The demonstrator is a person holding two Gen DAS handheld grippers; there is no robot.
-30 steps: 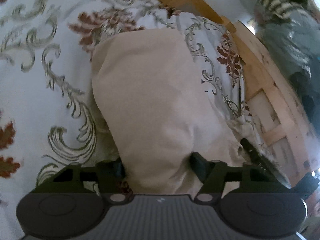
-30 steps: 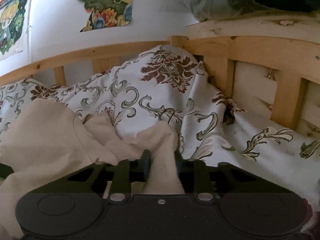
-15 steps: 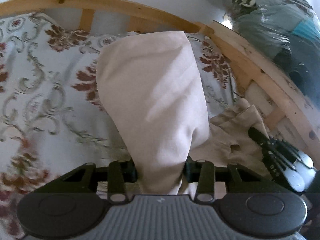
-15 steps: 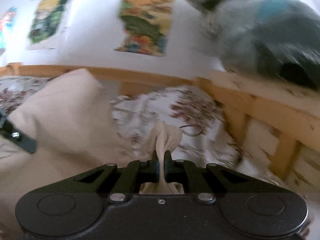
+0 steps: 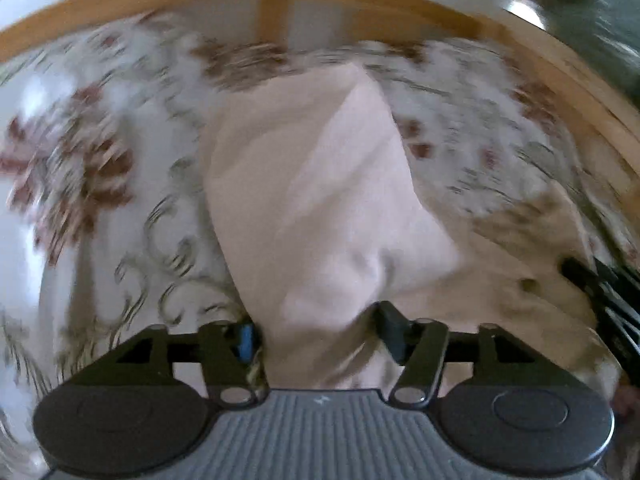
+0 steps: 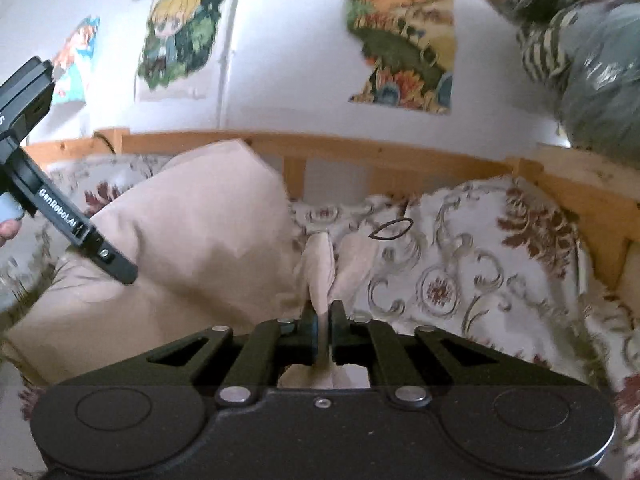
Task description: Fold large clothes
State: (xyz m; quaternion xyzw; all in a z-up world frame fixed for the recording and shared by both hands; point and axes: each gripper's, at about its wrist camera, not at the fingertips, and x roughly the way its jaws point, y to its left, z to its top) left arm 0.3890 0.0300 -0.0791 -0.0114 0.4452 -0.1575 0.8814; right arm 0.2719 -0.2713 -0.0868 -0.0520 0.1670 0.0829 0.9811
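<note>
A large beige garment (image 5: 320, 200) lies partly lifted over a floral bedspread (image 5: 120, 200). My left gripper (image 5: 318, 338) holds a thick fold of it that fills the gap between the pads, and its jaws are opening. The fold rises ahead as a peaked flap. My right gripper (image 6: 323, 316) pinches a thin edge of the same garment (image 6: 200, 232), its narrow jaws opening slightly. One finger (image 6: 116, 268) of the left gripper rests on the cloth at the left. The right gripper's fingers (image 5: 580, 274) show at the right edge of the left wrist view.
A wooden bed rail (image 6: 400, 152) runs behind the bedspread (image 6: 480, 272), with posters (image 6: 400, 40) on the white wall above. A plastic-wrapped bundle (image 6: 592, 80) sits at the upper right. A thin black loop (image 6: 390, 228) lies on the bedspread beside the garment.
Both grippers have risen and carried the garment across the bed towards the rail. The right jaws closed from a loose hold to a thin pinch. The left jaws narrowed, then widened again.
</note>
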